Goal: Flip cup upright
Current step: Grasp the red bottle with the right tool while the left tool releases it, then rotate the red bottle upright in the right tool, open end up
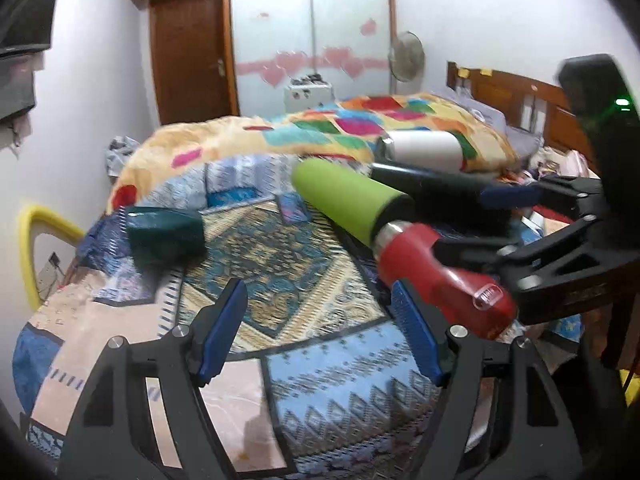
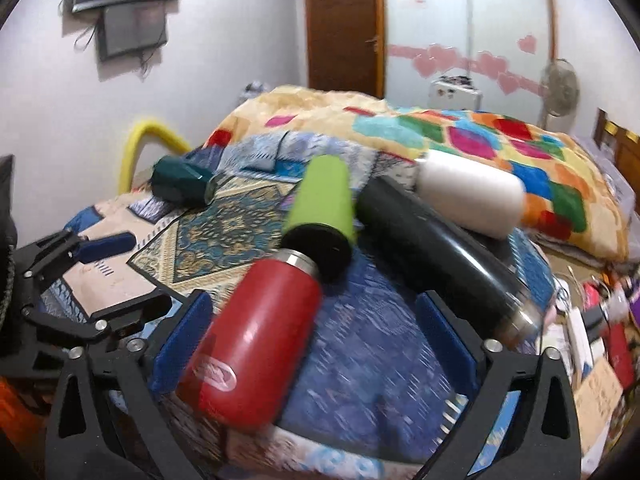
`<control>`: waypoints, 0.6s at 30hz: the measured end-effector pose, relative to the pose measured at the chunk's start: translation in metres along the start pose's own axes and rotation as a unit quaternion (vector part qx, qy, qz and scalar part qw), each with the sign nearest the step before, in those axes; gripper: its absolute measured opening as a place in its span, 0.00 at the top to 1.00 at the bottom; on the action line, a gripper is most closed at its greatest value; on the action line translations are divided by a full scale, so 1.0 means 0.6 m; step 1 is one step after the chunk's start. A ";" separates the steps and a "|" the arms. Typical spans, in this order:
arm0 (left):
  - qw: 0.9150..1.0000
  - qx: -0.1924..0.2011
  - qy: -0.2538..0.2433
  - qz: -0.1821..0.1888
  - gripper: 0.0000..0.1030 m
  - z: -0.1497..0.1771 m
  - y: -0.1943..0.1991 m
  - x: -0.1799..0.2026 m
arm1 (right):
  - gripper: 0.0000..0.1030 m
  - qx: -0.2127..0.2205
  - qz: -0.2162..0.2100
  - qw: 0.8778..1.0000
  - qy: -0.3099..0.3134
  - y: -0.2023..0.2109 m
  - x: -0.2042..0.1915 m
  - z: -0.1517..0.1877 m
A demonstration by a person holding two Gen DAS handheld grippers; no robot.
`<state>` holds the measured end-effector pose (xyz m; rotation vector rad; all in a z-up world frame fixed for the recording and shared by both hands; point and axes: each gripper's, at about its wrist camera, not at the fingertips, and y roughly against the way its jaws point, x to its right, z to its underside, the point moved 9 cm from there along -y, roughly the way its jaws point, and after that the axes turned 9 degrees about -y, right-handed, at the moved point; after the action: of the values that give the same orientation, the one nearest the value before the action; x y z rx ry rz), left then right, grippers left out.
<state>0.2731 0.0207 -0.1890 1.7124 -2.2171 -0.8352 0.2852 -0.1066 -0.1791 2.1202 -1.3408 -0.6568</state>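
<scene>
Left gripper (image 1: pixel 320 328): fingers spread apart, nothing between the blue pads (image 1: pixel 224 330); hovering over the patterned cloth (image 1: pixel 280 264). From the right wrist view it shows at the far left edge (image 2: pixel 116 276), also parted.

Right gripper (image 2: pixel 320 346): fingers apart, clamped on nothing. The red bottle lies between them, its lower body close against the left pad (image 2: pixel 182 344); contact cannot be confirmed. From the left wrist view this gripper (image 1: pixel 472 220) reaches in from the right.

Red bottle (image 2: pixel 256 348): on its side, steel neck pointing away from the right gripper, logo toward the camera. Also seen just ahead and right of the left gripper (image 1: pixel 440 276).

Green bottle (image 2: pixel 320 204): on its side, black end touching the red bottle's neck.

Black bottle (image 2: pixel 440 256): on its side, ahead and right of the right gripper, beside the green one.

White bottle (image 2: pixel 472 196): on its side, beyond the black bottle, against the colourful blanket (image 2: pixel 480 136).

Dark green cup (image 1: pixel 164 236): on its side, far ahead and left of the left gripper, apart from the bottles.
</scene>
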 end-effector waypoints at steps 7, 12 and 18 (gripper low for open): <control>1.000 0.000 0.024 -0.008 0.27 0.019 -0.002 -0.039 | 0.25 -0.106 -0.031 0.994 0.006 -0.064 -0.030 0.021; 0.999 0.003 0.033 -0.001 0.27 0.033 -0.004 -0.046 | 0.25 -0.166 -0.037 0.985 0.013 -0.087 -0.043 0.038; 0.999 0.004 0.037 0.010 0.27 0.037 -0.004 -0.039 | 0.28 -0.189 -0.024 0.981 0.028 -0.098 -0.047 0.048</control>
<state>0.2712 0.0491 -0.2044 1.6943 -2.1876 -0.7471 0.2939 -0.0652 -0.2367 1.8525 -1.0424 -0.7956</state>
